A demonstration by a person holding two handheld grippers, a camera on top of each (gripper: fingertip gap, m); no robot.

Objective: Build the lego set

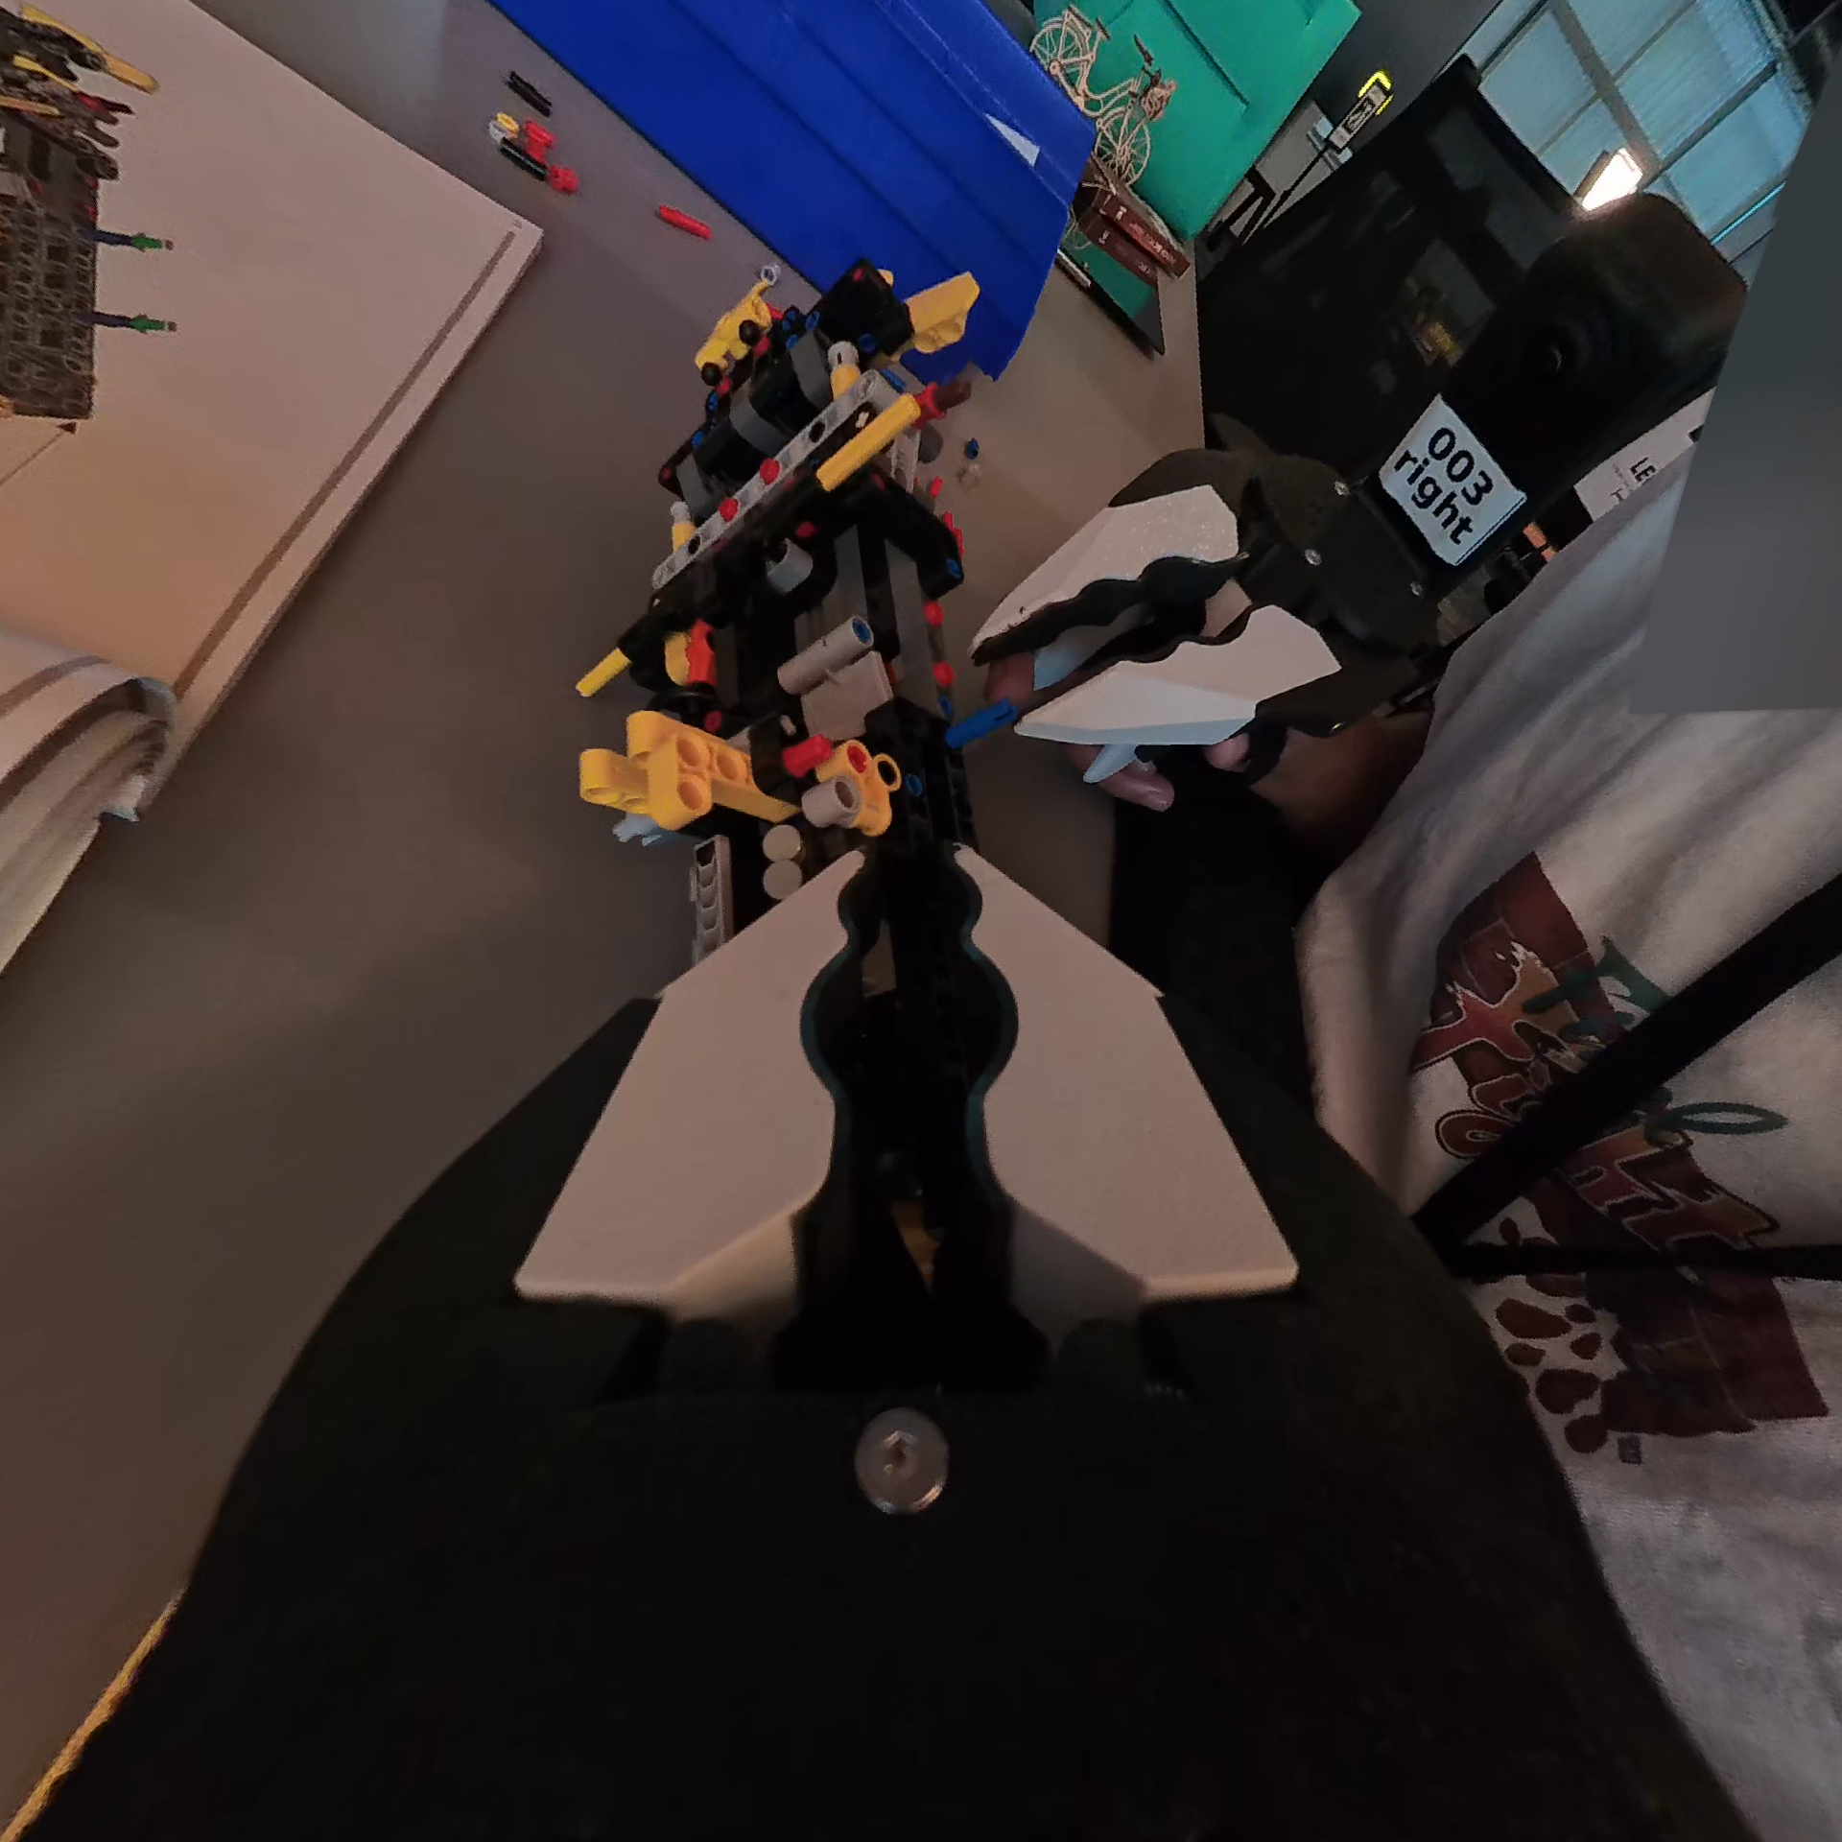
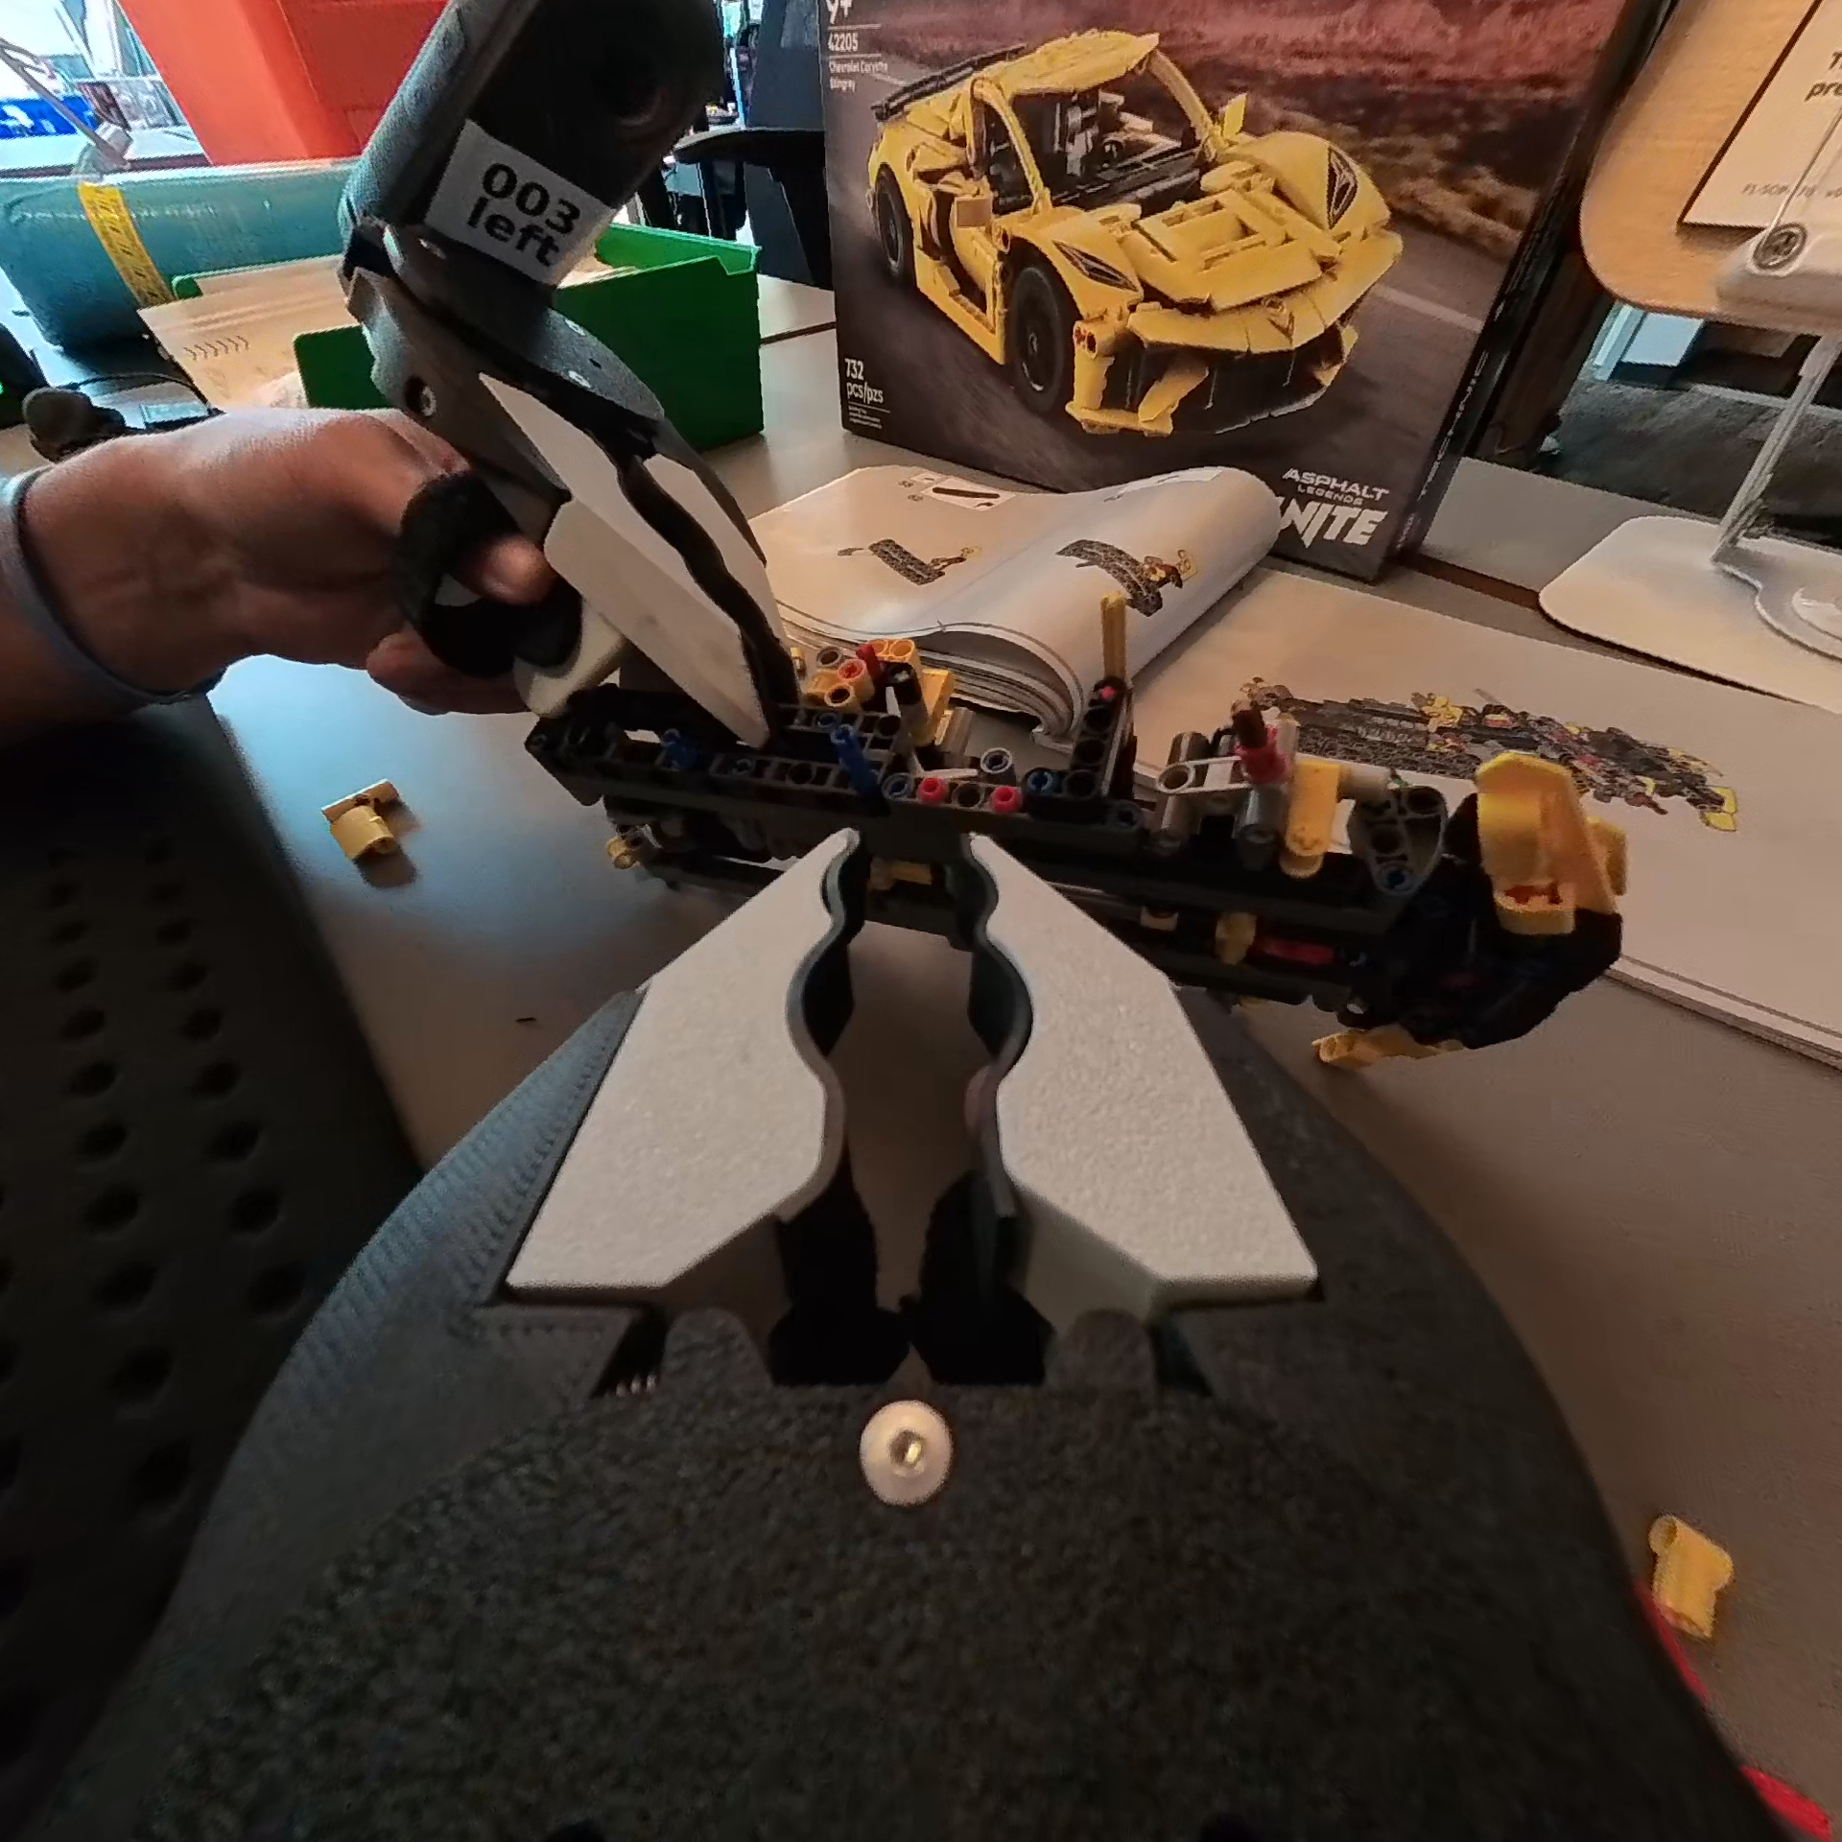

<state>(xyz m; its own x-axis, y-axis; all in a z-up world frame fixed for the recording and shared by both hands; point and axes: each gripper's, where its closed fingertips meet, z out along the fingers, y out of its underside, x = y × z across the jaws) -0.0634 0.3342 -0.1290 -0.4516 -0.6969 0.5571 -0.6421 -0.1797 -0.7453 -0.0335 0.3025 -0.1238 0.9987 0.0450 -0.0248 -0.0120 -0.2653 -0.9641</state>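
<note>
The half-built lego chassis (image 1: 797, 558), black beams with yellow, red and blue parts, is held up off the grey table. My left gripper (image 1: 909, 862) is shut on its near black end. In the right wrist view the chassis (image 2: 1096, 817) runs crosswise, and the left gripper (image 2: 767, 728) clamps its left end from above. My right gripper (image 2: 912, 847) stands narrowly open, its tips against the chassis's near side below a blue pin (image 2: 857, 763). In the left wrist view the right gripper (image 1: 1002, 688) meets the chassis by that blue pin (image 1: 982, 720).
The set's box (image 2: 1146, 249) stands at the back, with an open instruction booklet (image 2: 997, 588) and a printed sheet (image 2: 1495, 738) before it. A green bin (image 2: 658, 329), a blue bin (image 1: 797, 130) and loose pieces (image 2: 364, 817) (image 2: 1689, 1585) (image 1: 533, 140) lie about. A person's shirt (image 1: 1595, 997) is at right. The tips of one gripper are about 5 centimetres away from the tips of the other.
</note>
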